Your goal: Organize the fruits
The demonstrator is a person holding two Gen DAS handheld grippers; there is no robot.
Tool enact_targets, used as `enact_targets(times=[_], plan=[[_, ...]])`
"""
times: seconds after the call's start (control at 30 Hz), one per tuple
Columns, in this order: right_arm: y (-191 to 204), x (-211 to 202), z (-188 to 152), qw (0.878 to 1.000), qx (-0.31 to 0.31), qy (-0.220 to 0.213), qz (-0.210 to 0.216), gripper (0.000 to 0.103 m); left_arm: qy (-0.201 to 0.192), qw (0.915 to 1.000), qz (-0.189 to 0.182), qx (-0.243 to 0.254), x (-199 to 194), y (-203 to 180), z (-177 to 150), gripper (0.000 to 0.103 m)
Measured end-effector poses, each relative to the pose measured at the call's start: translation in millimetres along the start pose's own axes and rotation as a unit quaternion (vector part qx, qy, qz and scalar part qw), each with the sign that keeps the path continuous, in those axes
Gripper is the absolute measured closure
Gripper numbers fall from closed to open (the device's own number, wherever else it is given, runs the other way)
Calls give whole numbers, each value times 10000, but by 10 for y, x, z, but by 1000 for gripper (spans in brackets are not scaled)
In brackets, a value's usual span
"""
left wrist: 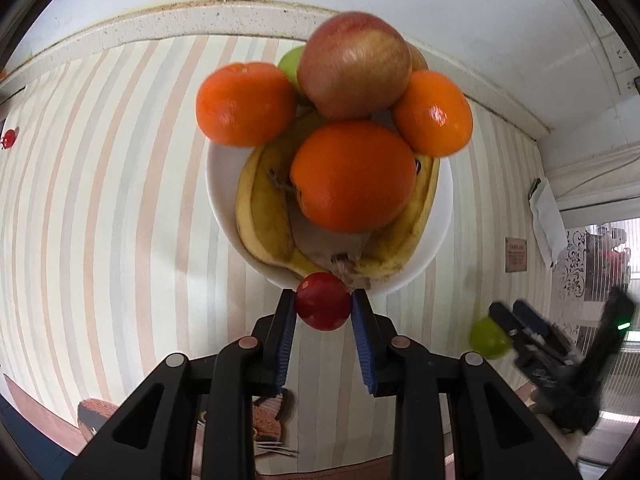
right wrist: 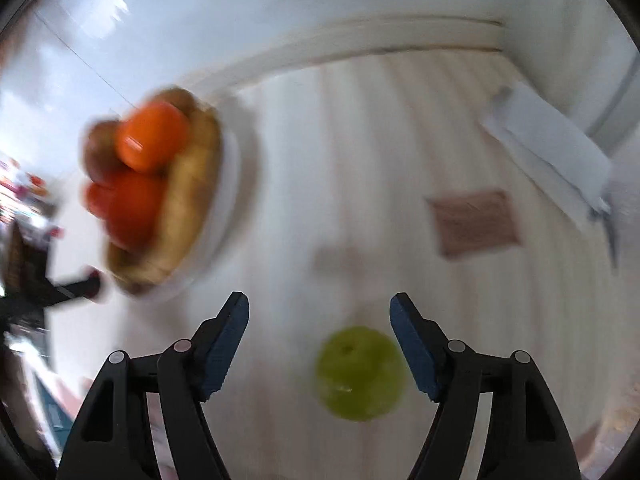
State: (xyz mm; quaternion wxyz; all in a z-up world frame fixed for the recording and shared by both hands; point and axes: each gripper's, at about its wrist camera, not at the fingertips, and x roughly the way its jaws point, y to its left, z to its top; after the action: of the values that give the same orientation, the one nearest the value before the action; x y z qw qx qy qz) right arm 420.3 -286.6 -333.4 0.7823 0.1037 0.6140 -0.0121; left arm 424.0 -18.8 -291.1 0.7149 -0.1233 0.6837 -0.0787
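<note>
A white bowl [left wrist: 224, 196] holds bananas [left wrist: 264, 220], three oranges [left wrist: 352, 176] and a red-yellow apple [left wrist: 354, 66], with a green fruit behind. My left gripper [left wrist: 323, 304] is shut on a small red fruit [left wrist: 323, 301] and holds it at the bowl's near rim. In the right wrist view, blurred by motion, my right gripper [right wrist: 320, 312] is open above the striped cloth. A green apple [right wrist: 359, 372] lies on the cloth between its fingers, nearer the right one. The bowl [right wrist: 236, 184] shows at the left there. The green apple [left wrist: 489, 338] and right gripper [left wrist: 516, 320] also show in the left wrist view.
The striped tablecloth [left wrist: 120, 200] covers the table up to a pale wall ledge. A small red fruit [left wrist: 9, 138] lies at the far left. A brown card [right wrist: 476, 222] and a white folded sheet [right wrist: 548, 148] lie to the right. A patterned cloth [left wrist: 268, 420] hangs below the table's near edge.
</note>
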Motion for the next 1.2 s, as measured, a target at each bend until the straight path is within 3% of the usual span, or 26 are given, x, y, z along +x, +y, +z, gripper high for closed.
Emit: enact_targets(times=[0.07,0.27,0.37,0.5,0.83,1.2], plan=[[-243,154,-183,9990,406,123,149,28,18,10000,-4,31,22,-29,-9,78],[-217,-5,-487,9972,124,-707,-211,37,34,9998,67,165,42,-108,-14,78],[-196,-49,-536,9959,107,-862,-268,44,31,9997,96,206,45,-125,-19,78],[-166,-94,-537,9955,8,-922,-196,45,11,9998,132,159,47,-113,-22,78],[-359,85,-268,9945,535,-798,414,41,-76,9999,116,79,-46,-75,-35,78],[-275,161,22,9927,389,-1090,330,42,-142,9998,169,-12,-102,-22,-55,78]])
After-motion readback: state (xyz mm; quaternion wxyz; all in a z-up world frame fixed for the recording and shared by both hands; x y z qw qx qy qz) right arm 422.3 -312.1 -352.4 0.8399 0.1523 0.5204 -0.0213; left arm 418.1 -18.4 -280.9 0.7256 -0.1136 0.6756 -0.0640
